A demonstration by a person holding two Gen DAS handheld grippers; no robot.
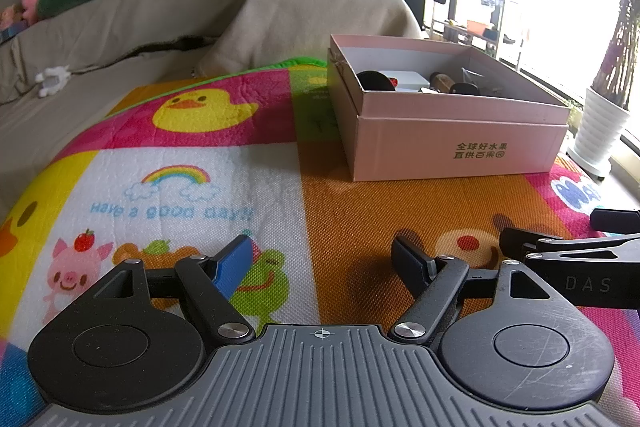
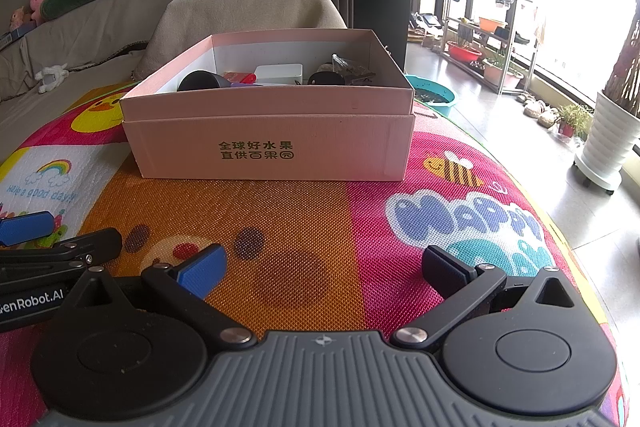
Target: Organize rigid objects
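Note:
A pink cardboard box point(image 1: 460, 143) point(image 2: 272, 151) with green printed characters stands on a colourful cartoon mat point(image 1: 192, 187) point(image 2: 288, 227). Inside it lie a black round object point(image 2: 200, 81), a white block point(image 2: 278, 73), a red item point(image 2: 240, 78) and several dark small things. My left gripper point(image 1: 324, 259) hovers open above the mat, nearer than the box and to its left, with nothing between its fingers. My right gripper point(image 2: 324, 269) is open and empty too, straight in front of the box. Each gripper shows at the edge of the other's view.
A covered sofa point(image 1: 120, 27) with cushions and plush toys runs behind the mat. A small white toy point(image 1: 52, 79) lies on its seat. To the right are a white plant pot point(image 2: 608, 143), a teal basin point(image 2: 436, 95), a shoe rack point(image 2: 492, 35) and tiled floor.

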